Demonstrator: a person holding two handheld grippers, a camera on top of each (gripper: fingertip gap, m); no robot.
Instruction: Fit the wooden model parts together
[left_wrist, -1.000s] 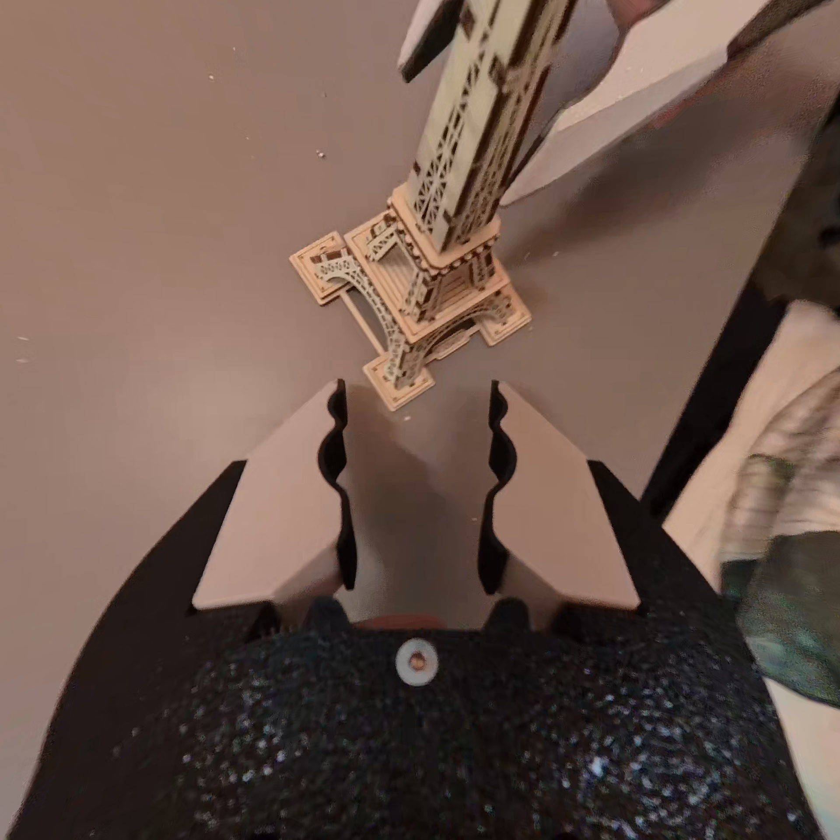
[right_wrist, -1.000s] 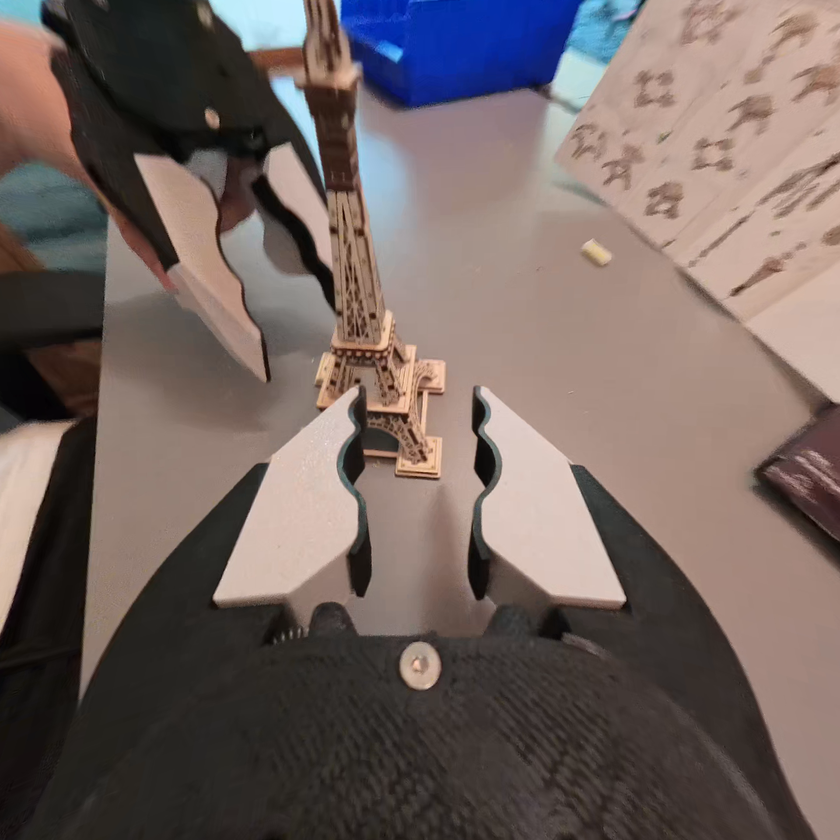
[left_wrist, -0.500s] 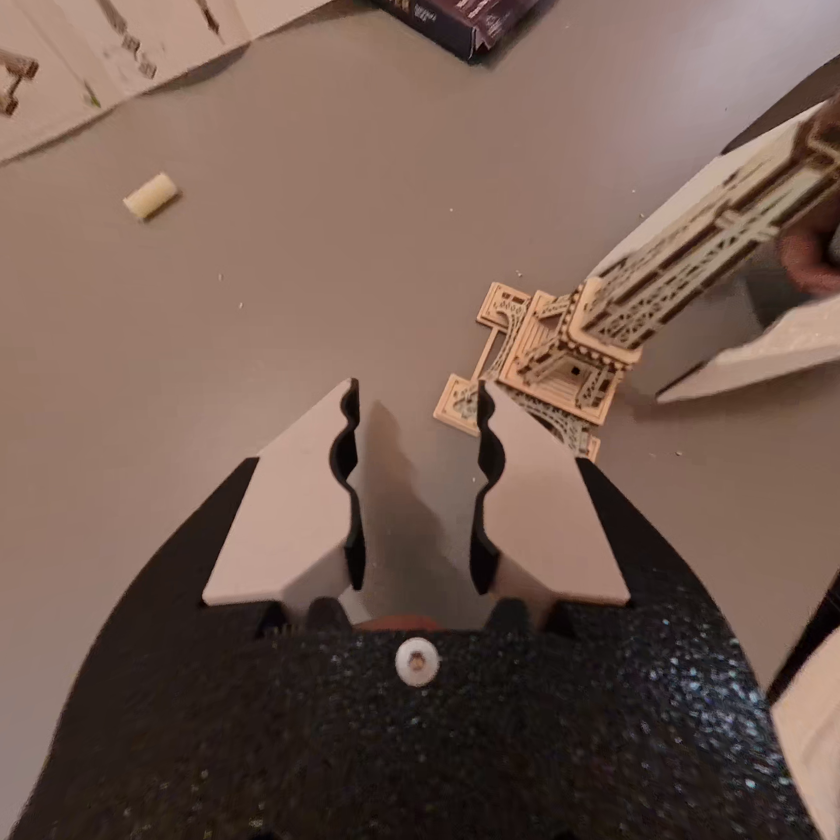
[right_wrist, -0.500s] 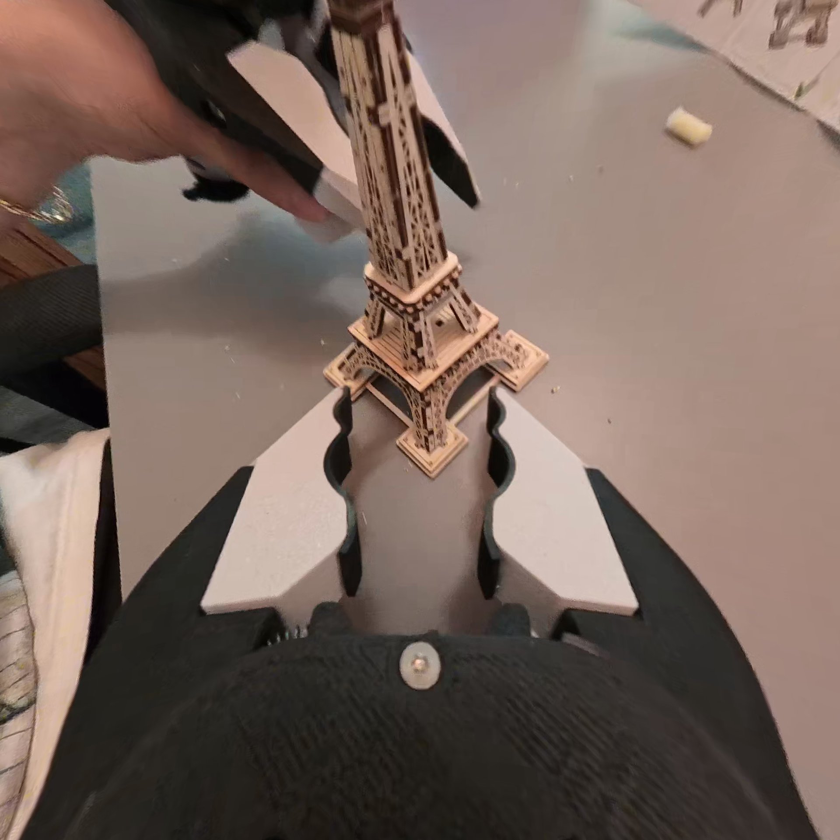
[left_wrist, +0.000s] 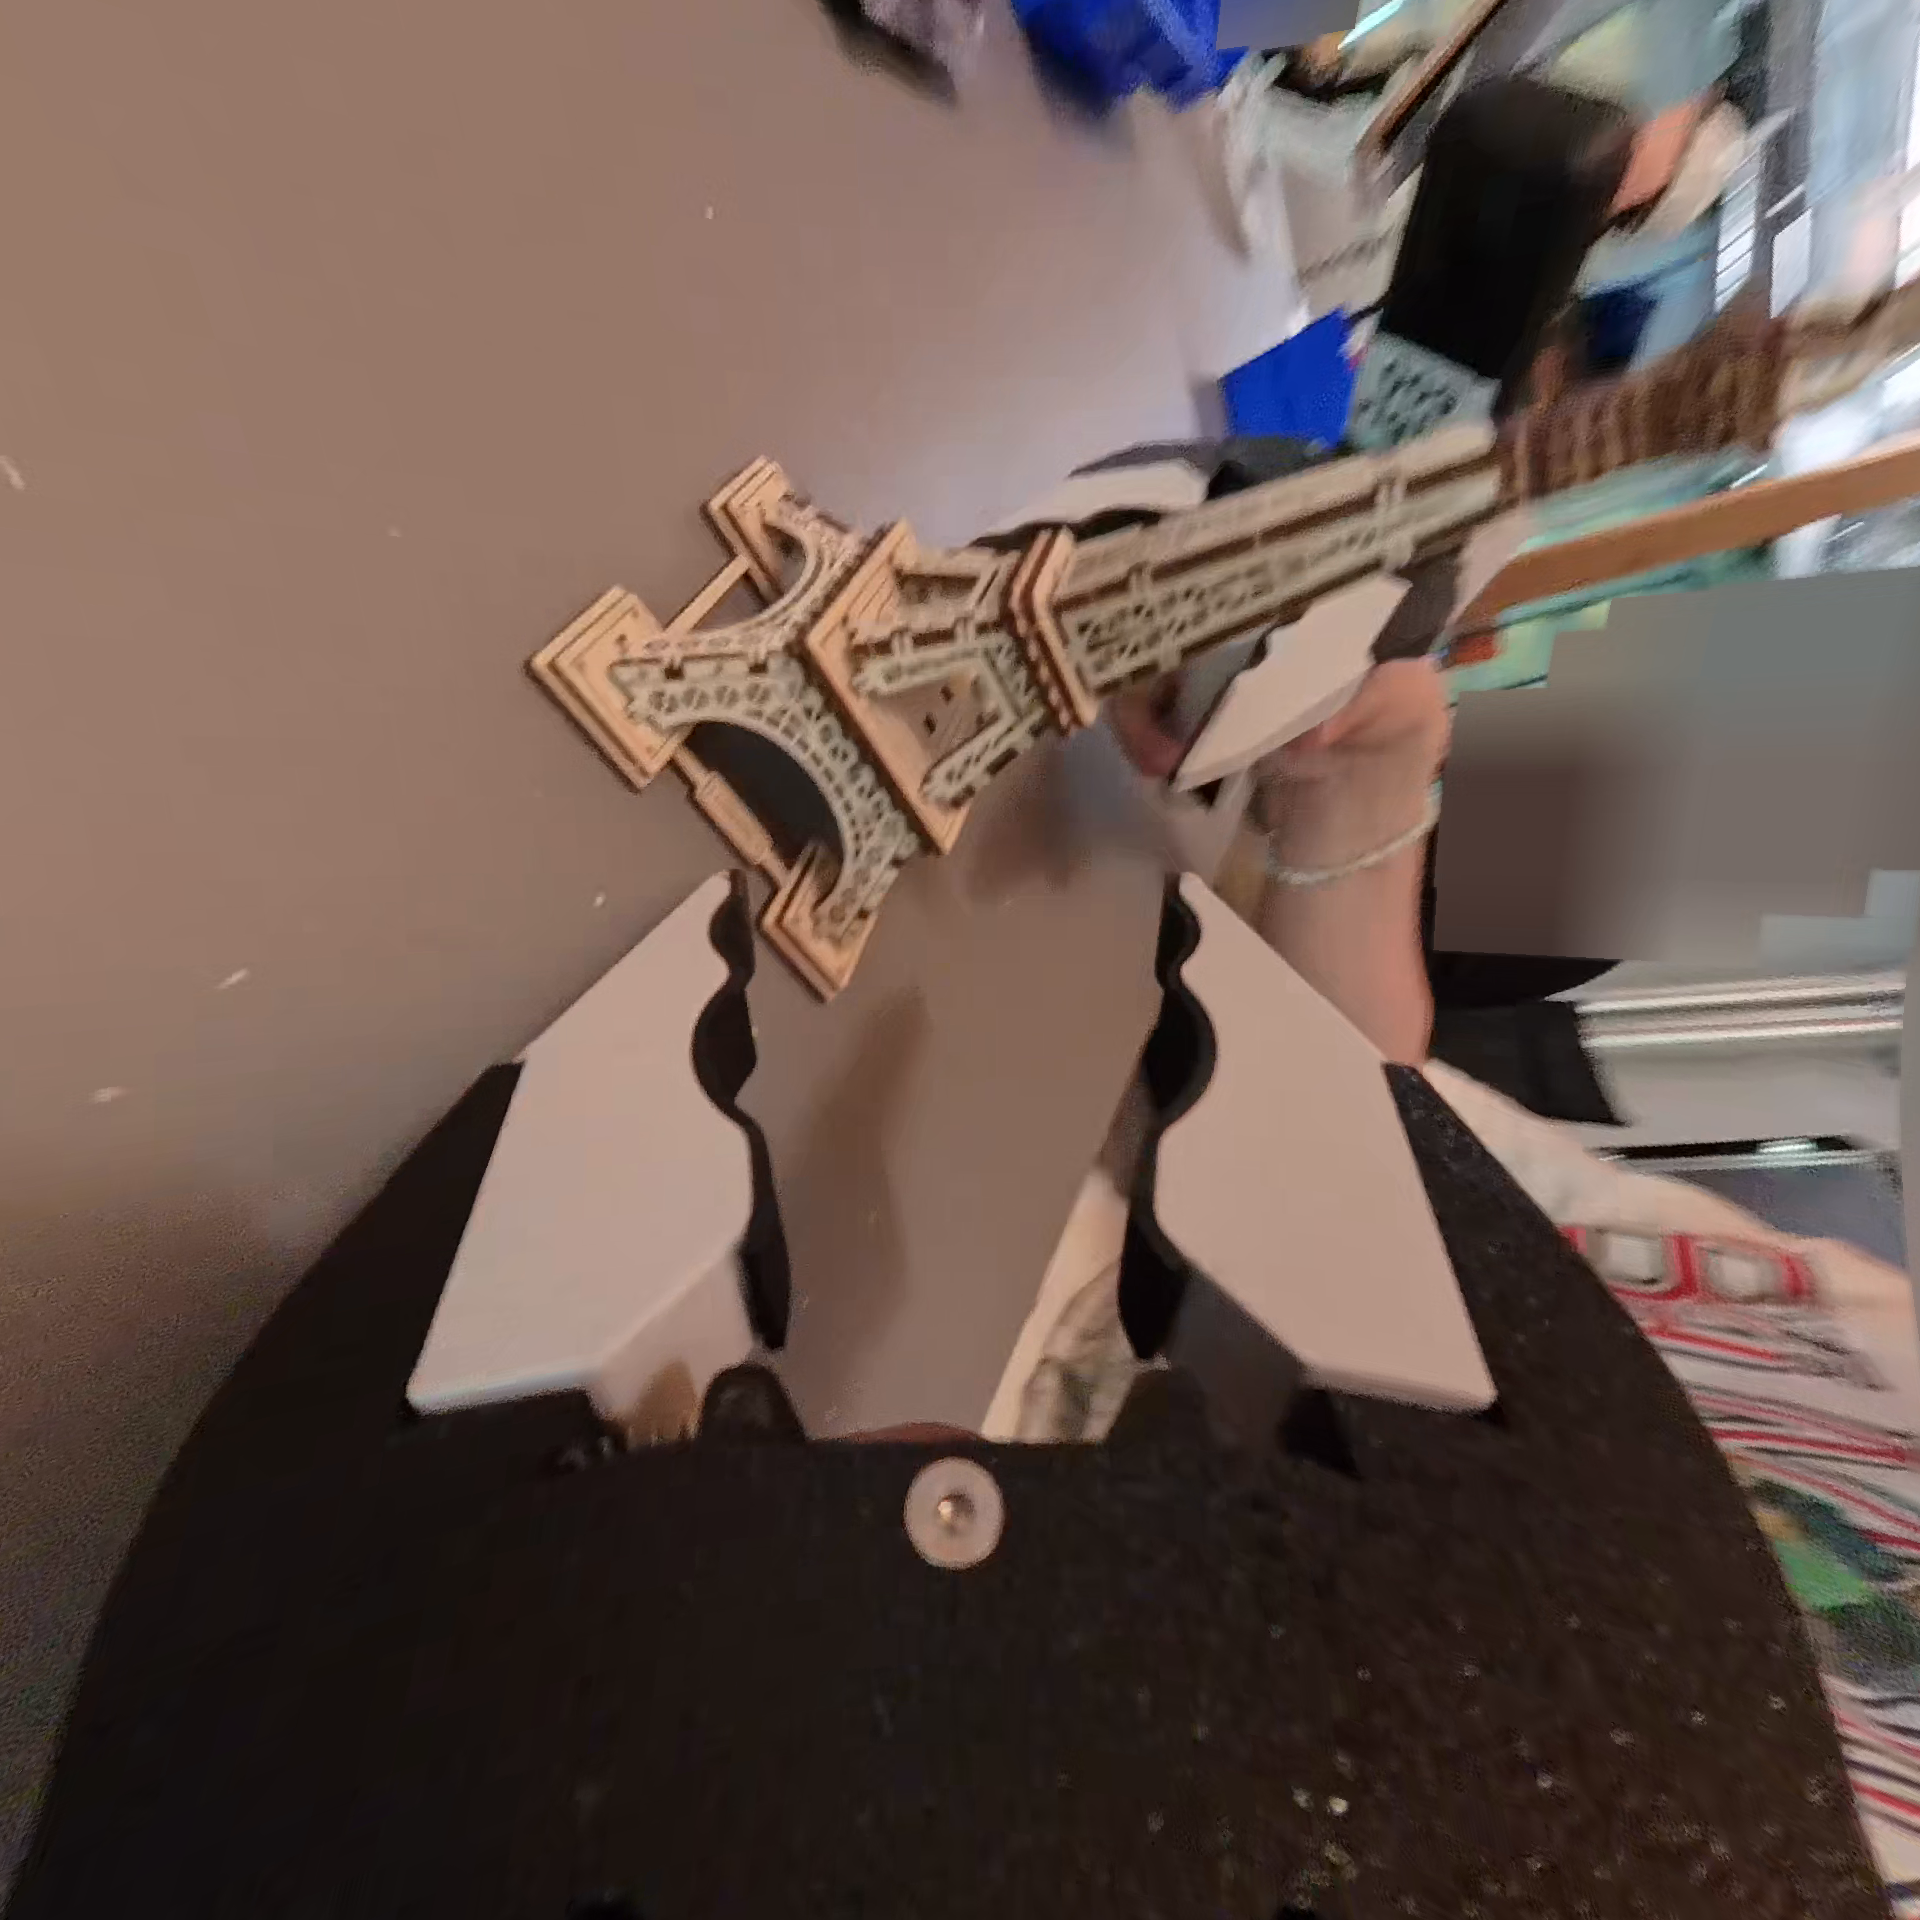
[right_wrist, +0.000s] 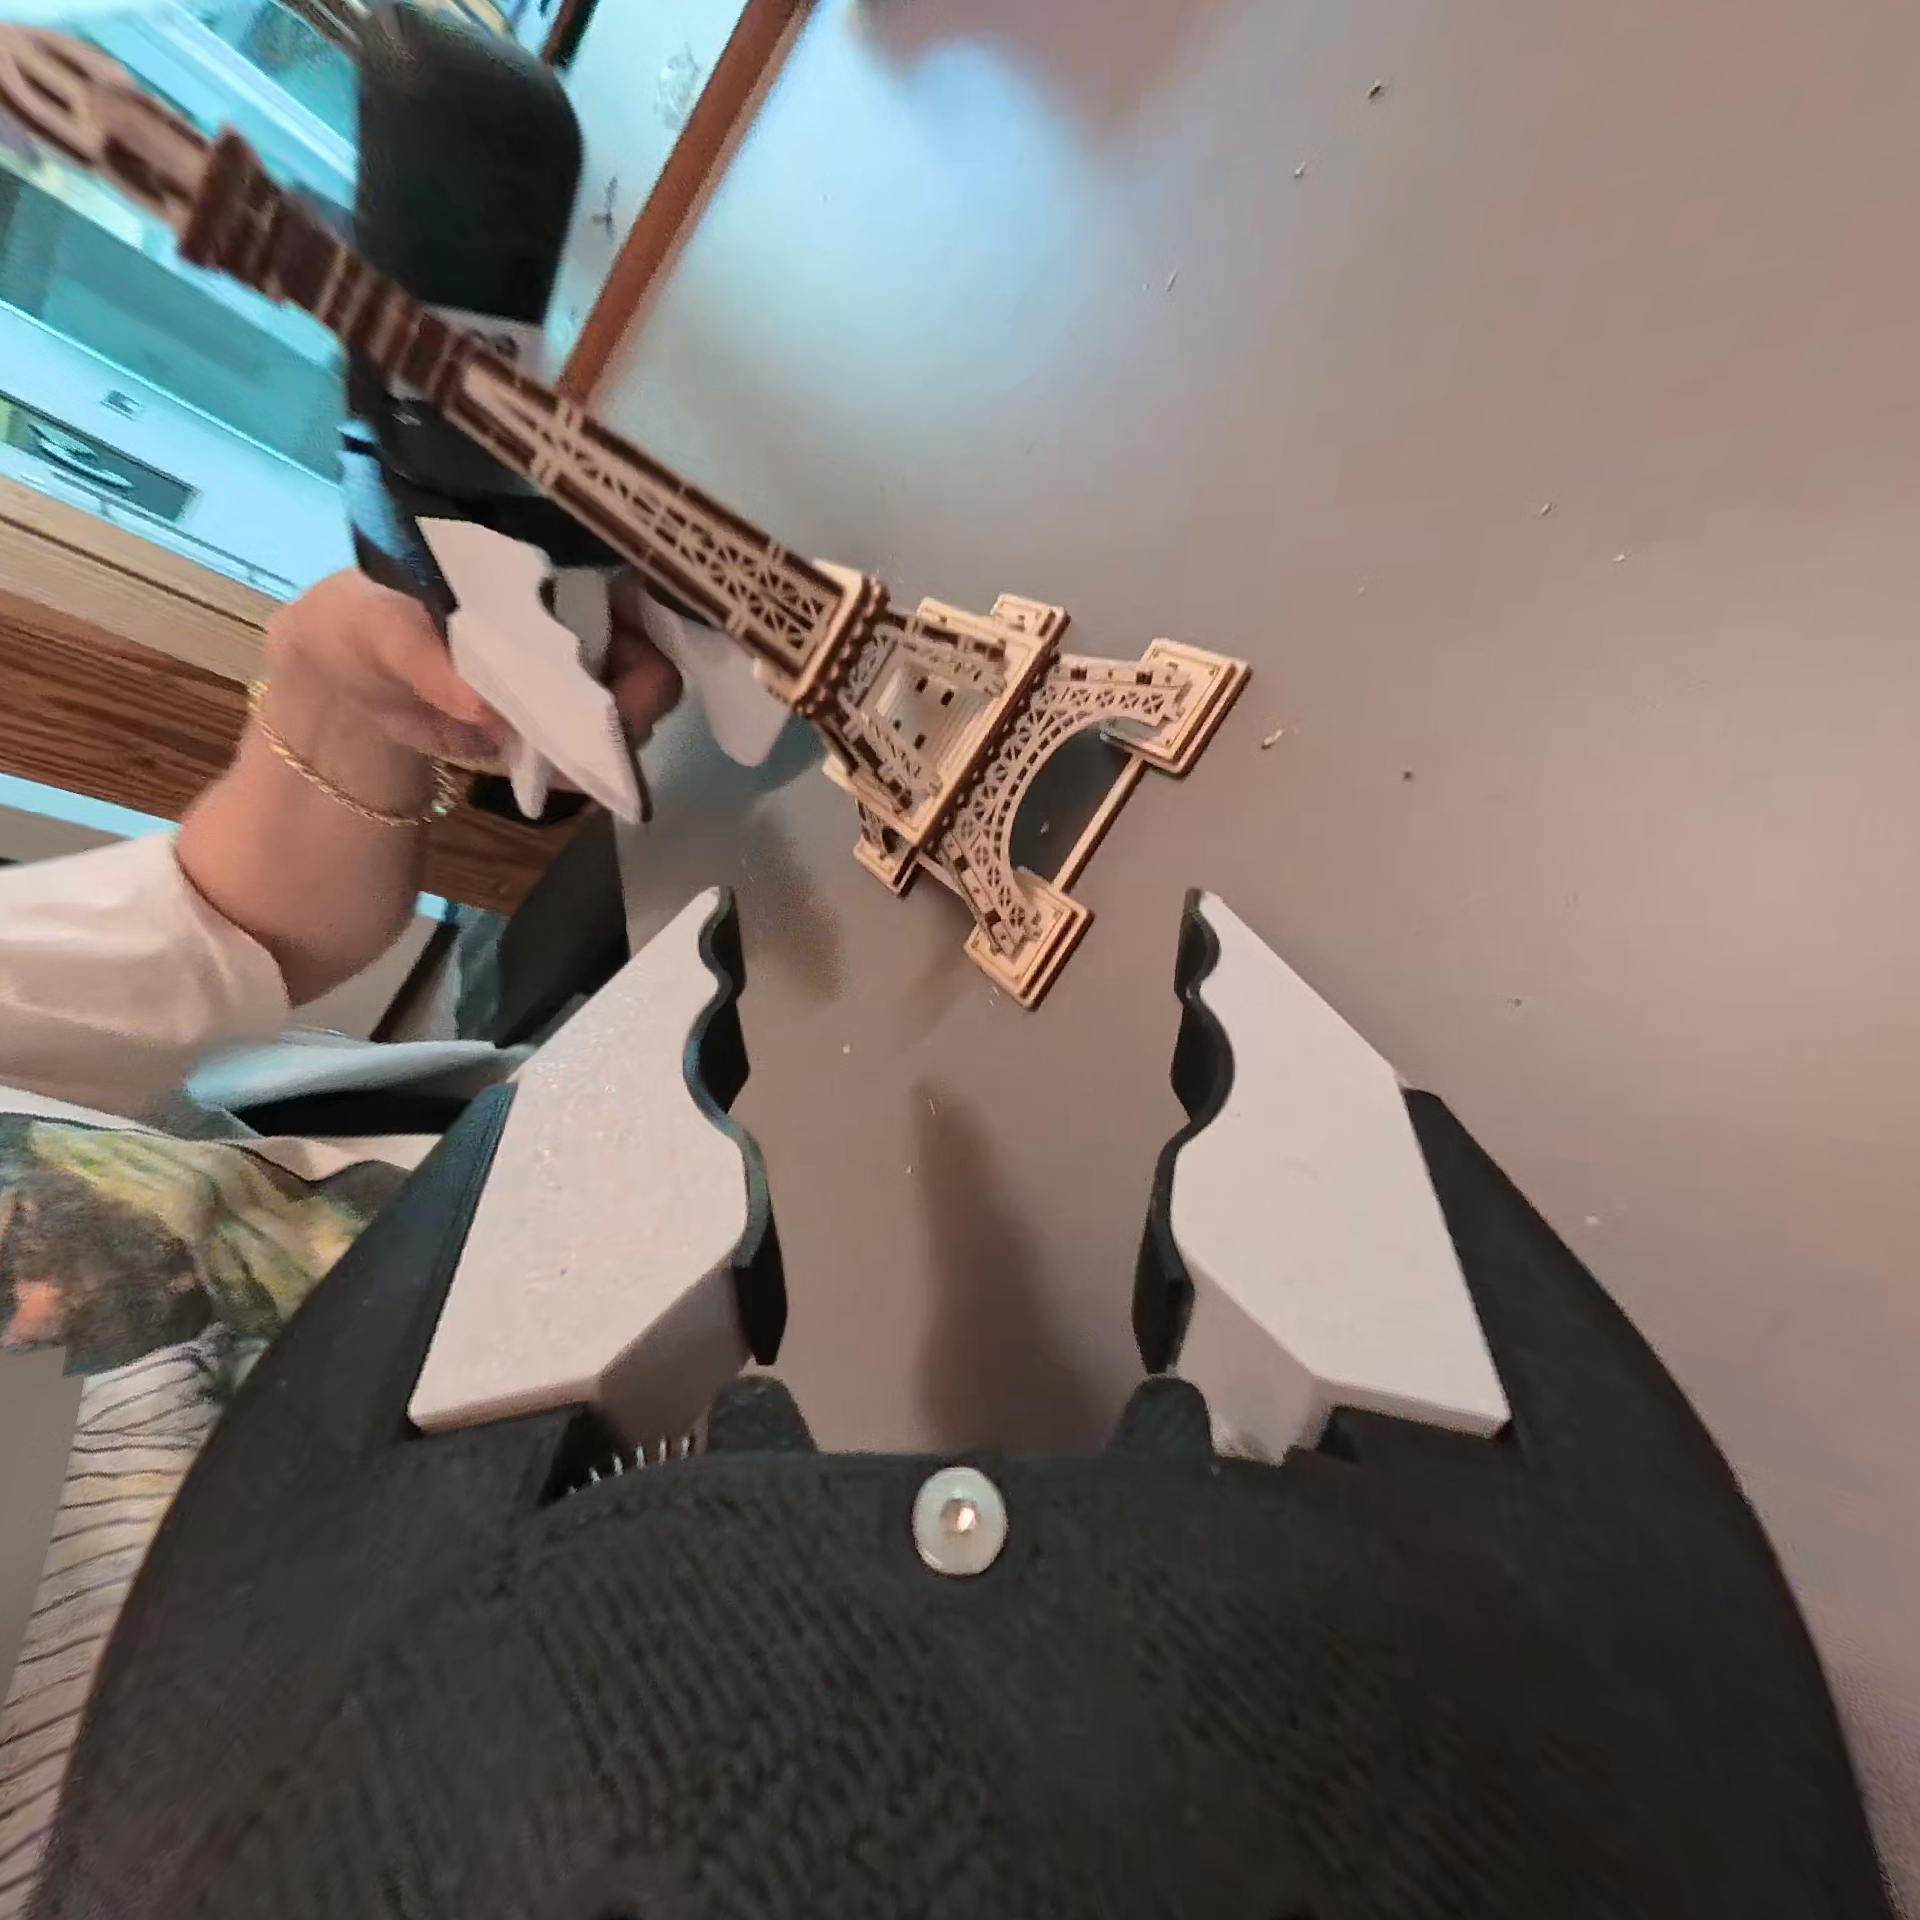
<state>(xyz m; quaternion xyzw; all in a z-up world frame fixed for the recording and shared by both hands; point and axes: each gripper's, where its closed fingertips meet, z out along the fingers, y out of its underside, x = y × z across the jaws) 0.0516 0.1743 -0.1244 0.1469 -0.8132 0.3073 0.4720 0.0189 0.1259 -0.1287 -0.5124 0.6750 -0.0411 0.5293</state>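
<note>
Grey tabletop fills both wrist views, flecked with tiny wood crumbs, with a blurred room beyond its far edge. Left gripper is spread wide and holds nothing; right gripper is likewise wide and empty. Just beyond their fingertips stands the wooden tower model on the table, between the two grippers, which face it from opposite sides.

One risk, in my judgement: a fingertip could nudge a foot pad or snag the thin lattice and topple or crack the tall, narrow model.

It is pale laser-cut wood with four square foot pads, arched lattice legs, stacked platforms and a long tapering shaft that darkens to brown near its blurred tip.
</note>
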